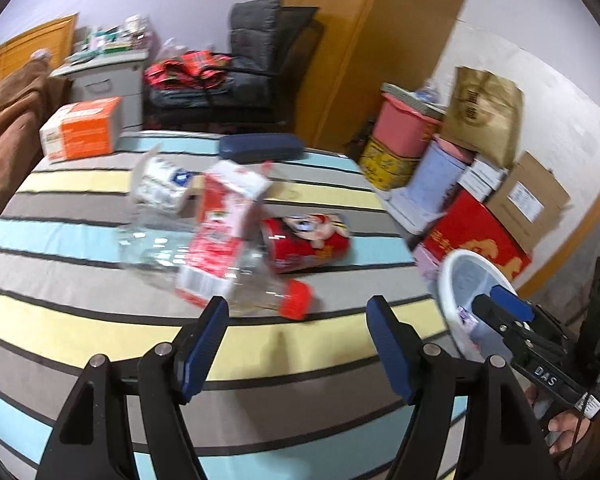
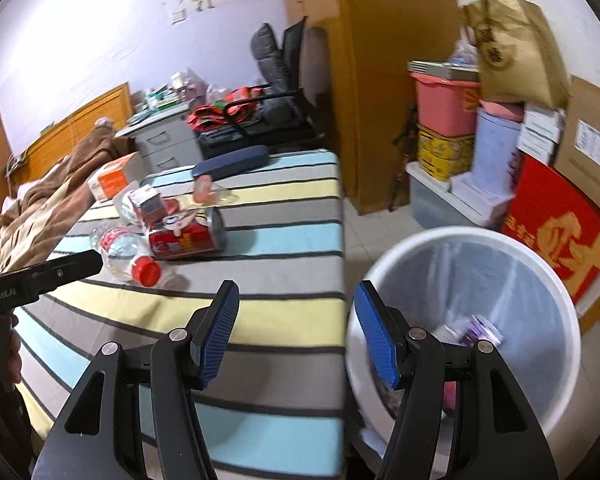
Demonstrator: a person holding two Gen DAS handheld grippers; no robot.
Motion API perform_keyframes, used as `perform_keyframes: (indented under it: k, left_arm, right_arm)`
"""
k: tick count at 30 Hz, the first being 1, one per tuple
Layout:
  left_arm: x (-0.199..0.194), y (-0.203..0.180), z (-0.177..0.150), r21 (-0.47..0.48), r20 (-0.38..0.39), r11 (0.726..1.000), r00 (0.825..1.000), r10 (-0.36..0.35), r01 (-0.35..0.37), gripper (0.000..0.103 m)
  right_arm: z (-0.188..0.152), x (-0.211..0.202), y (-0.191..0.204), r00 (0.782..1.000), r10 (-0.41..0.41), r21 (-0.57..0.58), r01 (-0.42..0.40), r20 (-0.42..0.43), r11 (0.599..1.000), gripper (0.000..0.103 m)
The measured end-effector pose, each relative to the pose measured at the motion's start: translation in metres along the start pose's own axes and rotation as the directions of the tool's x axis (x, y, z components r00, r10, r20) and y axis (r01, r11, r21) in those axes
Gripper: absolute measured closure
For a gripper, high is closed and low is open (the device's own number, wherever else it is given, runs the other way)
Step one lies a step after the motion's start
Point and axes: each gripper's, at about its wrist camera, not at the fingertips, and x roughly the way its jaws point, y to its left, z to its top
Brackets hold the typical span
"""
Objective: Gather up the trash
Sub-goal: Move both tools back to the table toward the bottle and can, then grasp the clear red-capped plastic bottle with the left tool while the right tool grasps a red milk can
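A bedroom with lilac walls and cartoon wall stickers of two children; the trash lies on a striped bed (image 2: 284, 216), its cover banded blue, yellow and grey. Taking the white bin (image 2: 384, 264) on the floor off the bed's near corner as landmark: it is lined with a pale bag and a purple-printed wrapper (image 2: 485, 329) lies at its bottom. Out on the bed, well away from the bin, lie a clear plastic bottle (image 2: 120, 248) with a red label and red cap, a red can (image 2: 188, 236) on its side printed with a cartoon face, a red-and-white carton (image 1: 224, 216) and a white pack (image 1: 162, 184) with blue print; none of that lettering can be read. Behind the bin stands a red box (image 2: 556, 236) with big gold characters, and above it a brown paper bag (image 2: 512, 52) bearing a round seal.

The left claw (image 1: 298, 312) stands apart and empty over the bed, just short of the bottle's cap. The right claw (image 2: 296, 316) is also apart and empty, straddling the bin's rim and the bed's edge; its body reads "DAS".
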Motion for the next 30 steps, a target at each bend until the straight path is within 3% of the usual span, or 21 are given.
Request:
perform_keyframes:
  k: [6,15,19,30]
  left_arm:
    - [0.012,0.033,0.013,-0.101,-0.015,0.994,0.999,0.049,-0.05,0.025]
    - [0.044,0.057,0.033,-0.241,-0.04,0.969,0.998,0.046,-0.054,0.024]
    - [0.058,0.061,0.036,-0.239,-0.071,0.967,0.995,0.076,-0.091,0.024]
    - [0.073,0.067,0.046,-0.158,-0.104,0.984,0.992,0.066,-0.082,0.019]
  right_arm:
    - [0.017,0.02,0.017,0.998,0.063,-0.059,-0.064,-0.012,0.996,0.041]
    - [0.036,0.043,0.032,0.994,0.104,-0.131,-0.107,-0.031,0.986,0.041]
    - [0.045,0.051,0.036,0.988,0.149,-0.151,-0.153,-0.035,0.977,0.041]
    - [0.057,0.076,0.057,0.962,0.246,-0.324,-0.271,-0.117,0.906,0.041]
